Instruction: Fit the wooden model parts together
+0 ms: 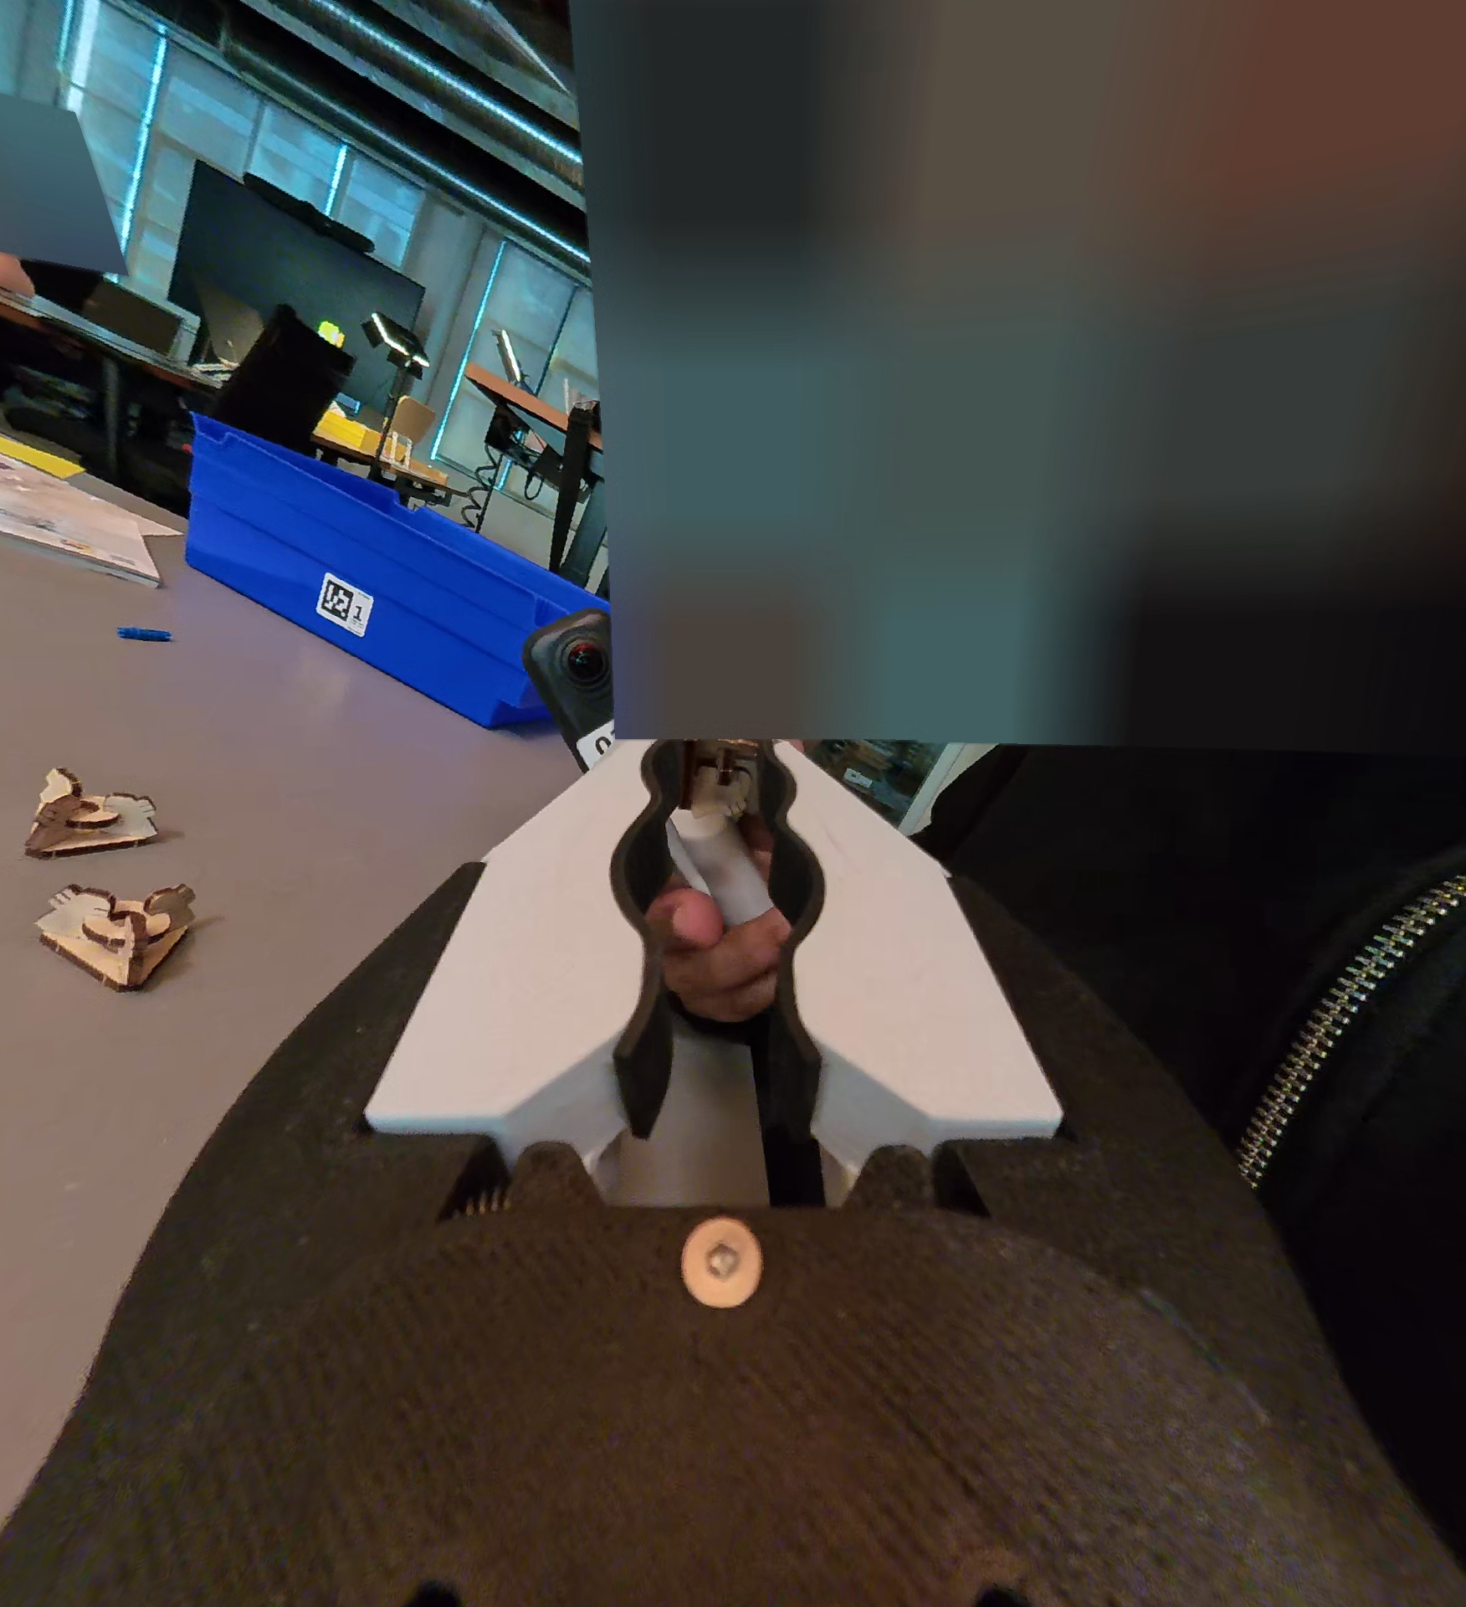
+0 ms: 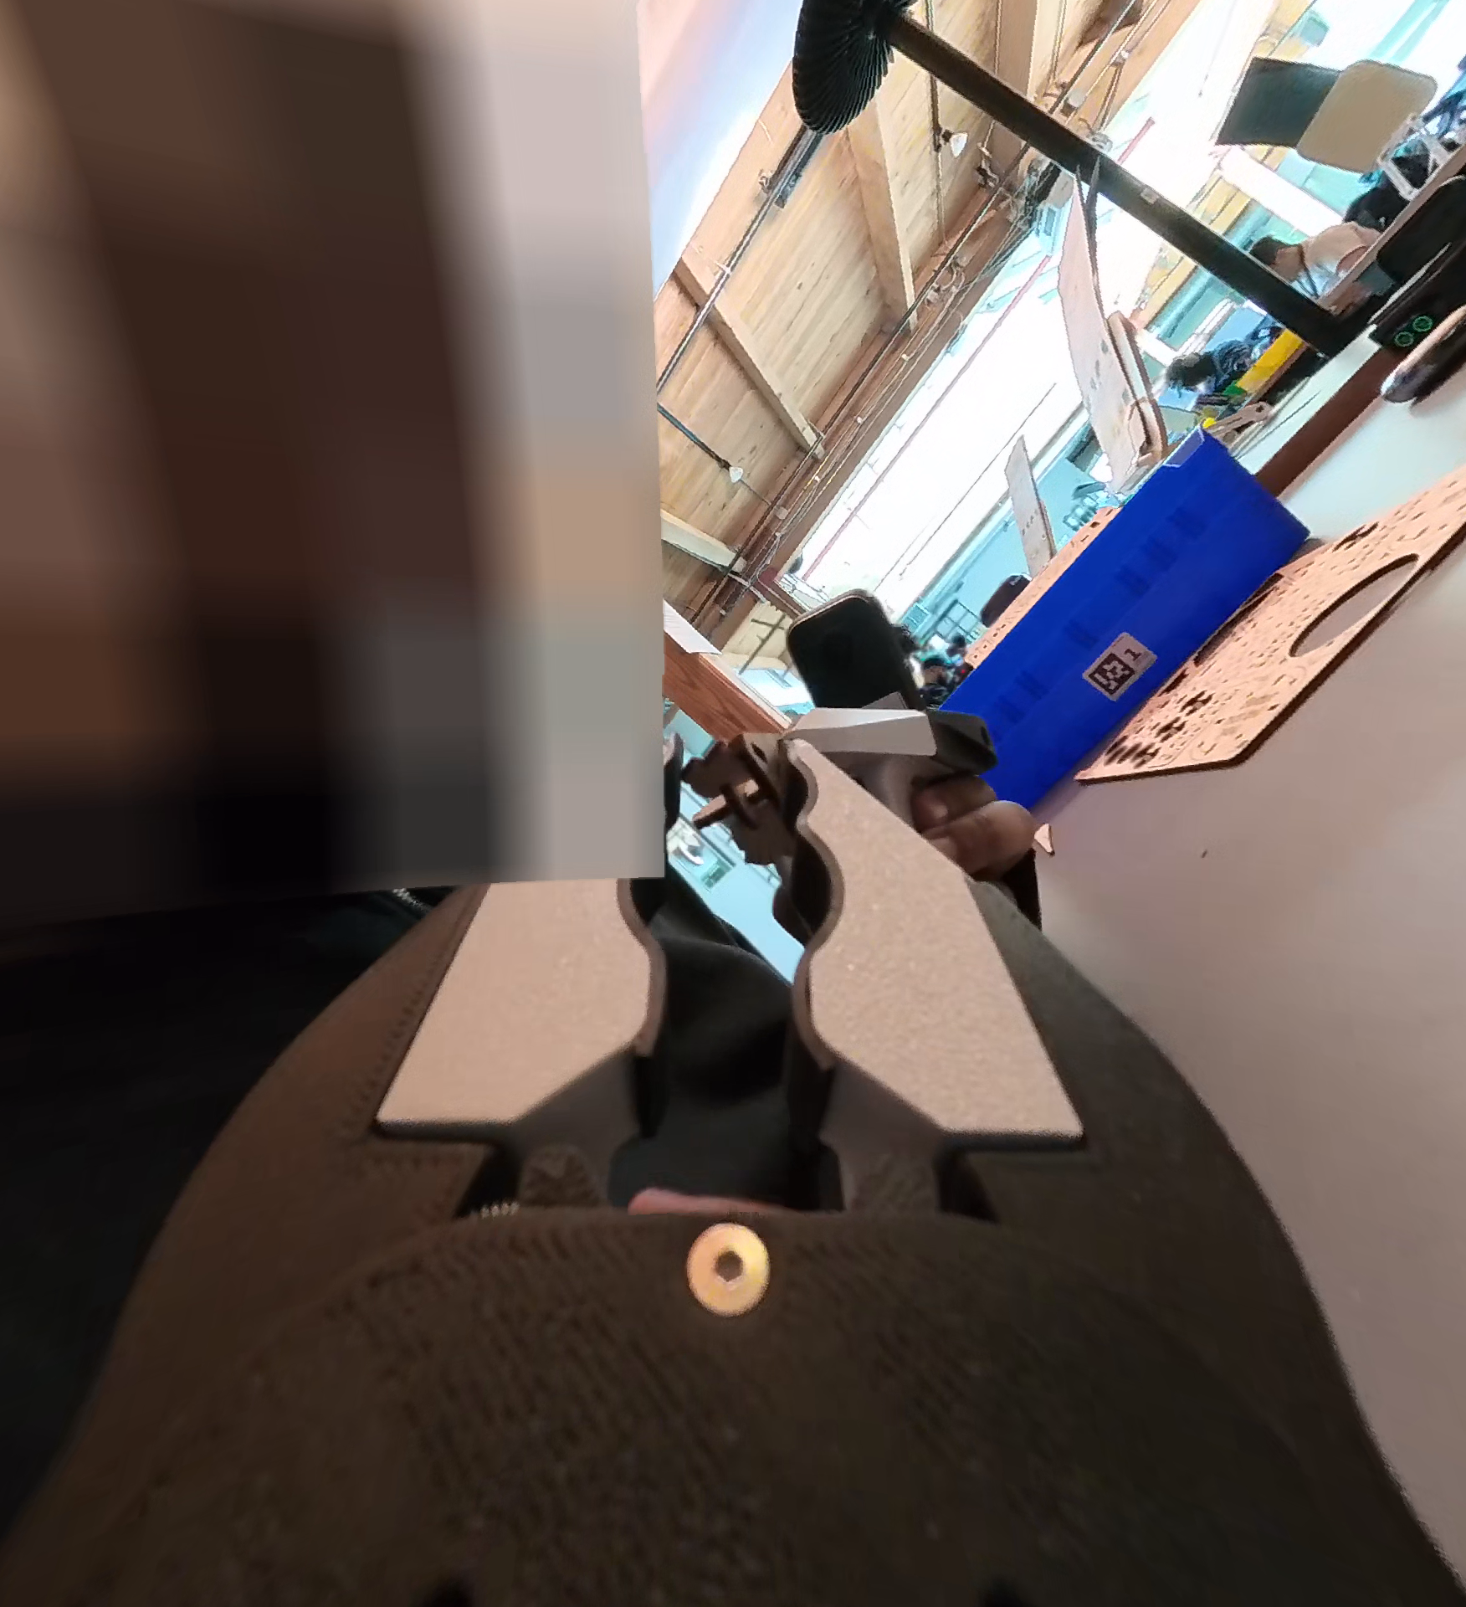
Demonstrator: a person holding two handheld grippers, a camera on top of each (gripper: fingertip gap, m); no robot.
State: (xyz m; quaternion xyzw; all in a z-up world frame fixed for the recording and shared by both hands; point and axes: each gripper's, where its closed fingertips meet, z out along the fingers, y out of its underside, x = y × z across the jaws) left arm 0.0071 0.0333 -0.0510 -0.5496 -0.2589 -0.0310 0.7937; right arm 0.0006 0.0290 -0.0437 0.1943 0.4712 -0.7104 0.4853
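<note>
Both my grippers were raised above the grey table (image 1: 277, 913), meeting tip to tip. My right gripper (image 2: 729, 783) was narrow, with a small wooden piece (image 2: 747, 787) caught between its tips and the right pad (image 2: 799, 783) against it. My left gripper (image 1: 716, 756) was also narrow and reached the same piece, but a masked patch hid its tips, so I could not tell whether it gripped. The hold looked shallow, right at the tips, so I judged that steady, even pressure mattered. Two finished wooden assemblies (image 1: 90, 813) lay on the table to the near left. A blue bin (image 1: 364, 539) stood farther back, beside a cut-out wooden sheet (image 2: 1321, 626).
</note>
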